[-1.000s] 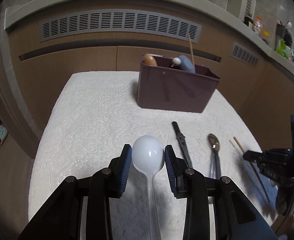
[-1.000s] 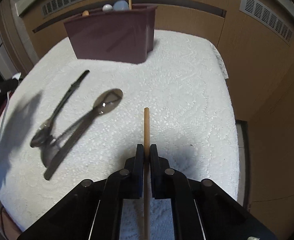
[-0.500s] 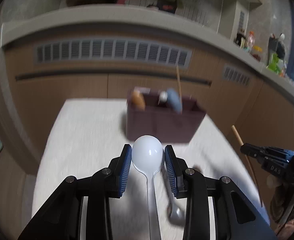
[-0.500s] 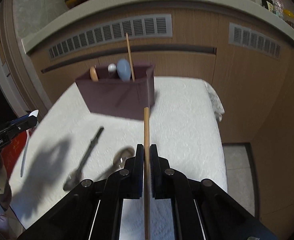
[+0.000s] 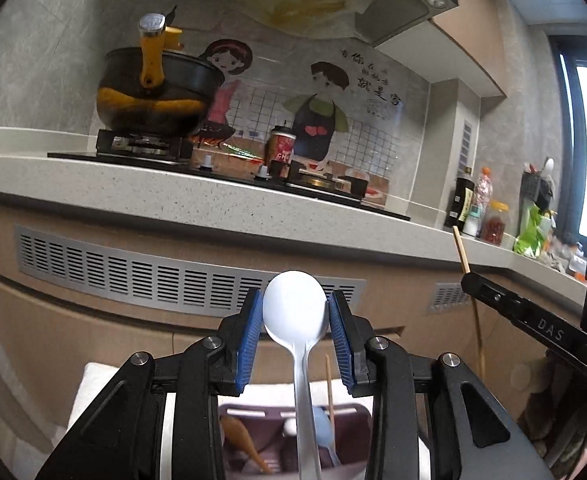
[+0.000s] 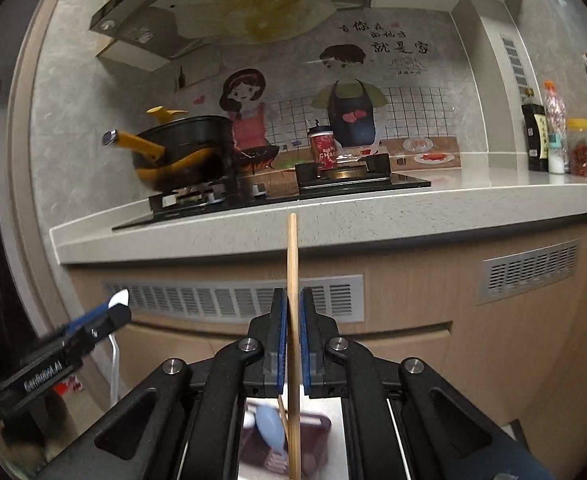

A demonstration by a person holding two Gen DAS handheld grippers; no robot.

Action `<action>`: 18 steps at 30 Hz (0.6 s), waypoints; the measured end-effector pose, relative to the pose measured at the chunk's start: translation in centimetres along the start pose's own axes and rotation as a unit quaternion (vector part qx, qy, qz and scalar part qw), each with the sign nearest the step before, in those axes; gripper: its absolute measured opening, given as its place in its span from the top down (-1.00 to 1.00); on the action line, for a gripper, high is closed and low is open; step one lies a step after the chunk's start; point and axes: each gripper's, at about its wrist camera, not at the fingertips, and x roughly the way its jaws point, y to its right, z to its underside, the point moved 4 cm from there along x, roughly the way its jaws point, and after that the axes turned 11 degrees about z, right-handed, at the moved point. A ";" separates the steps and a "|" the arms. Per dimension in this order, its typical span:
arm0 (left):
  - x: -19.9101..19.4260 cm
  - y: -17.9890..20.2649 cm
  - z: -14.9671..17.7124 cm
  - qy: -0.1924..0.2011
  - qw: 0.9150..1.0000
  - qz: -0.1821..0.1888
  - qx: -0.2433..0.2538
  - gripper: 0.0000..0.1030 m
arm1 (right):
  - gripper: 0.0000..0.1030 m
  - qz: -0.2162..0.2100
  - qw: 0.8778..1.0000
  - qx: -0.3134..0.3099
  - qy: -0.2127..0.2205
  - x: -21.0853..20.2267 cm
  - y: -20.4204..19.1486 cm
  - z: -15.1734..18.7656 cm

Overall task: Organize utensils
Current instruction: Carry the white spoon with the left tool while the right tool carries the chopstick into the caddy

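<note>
White plastic spoon [image 5: 295, 309]: held bowl-up between the blue pads of the left gripper [image 5: 295, 334], jaws pinching the bowl at its widest part, handle hanging straight down. Its lower end sits over the open top of the maroon utensil caddy [image 5: 253, 440], which appears at the bottom edge of the left wrist view. The upright hold looks chosen so the handle can enter the caddy first.

Wooden chopstick [image 6: 292, 320]: clamped vertically in the right gripper [image 6: 292, 344], jaws pressed nearly together on the thin shaft, the top end standing well above the pads. Its lower part points down toward the same caddy [image 6: 253, 444], blurred in the right wrist view.

Caddy contents: a pale blue spoon [image 5: 322, 432], a brown wooden utensil [image 5: 239, 438], and another chopstick [image 5: 329, 392] stand inside already. It rests on a white table [image 5: 89, 392].

Judgement: both items are poised above the caddy for lowering. Risk: the two grippers are near each other, and the long handles may foul utensils already standing inside.

Behind: kitchen counter [image 5: 173, 184] with a black and yellow pan [image 5: 153, 92] on the hob.
</note>
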 end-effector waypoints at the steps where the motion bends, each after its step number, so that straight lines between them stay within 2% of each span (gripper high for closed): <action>1: 0.5 -0.4 0.1 0.002 1.000 -0.001 -0.002 0.32 | 0.89 0.001 1.000 0.000 -0.002 0.7 -0.2 0.1; 10: 6.6 -4.0 4.0 -0.023 0.999 -0.022 -0.021 0.32 | 0.89 0.010 0.999 -0.001 -0.035 6.6 -0.9 3.8; 18: 8.7 -5.3 7.7 -0.035 0.998 -0.041 -0.013 0.32 | 0.89 0.029 0.999 -0.002 -0.045 9.2 -0.4 6.3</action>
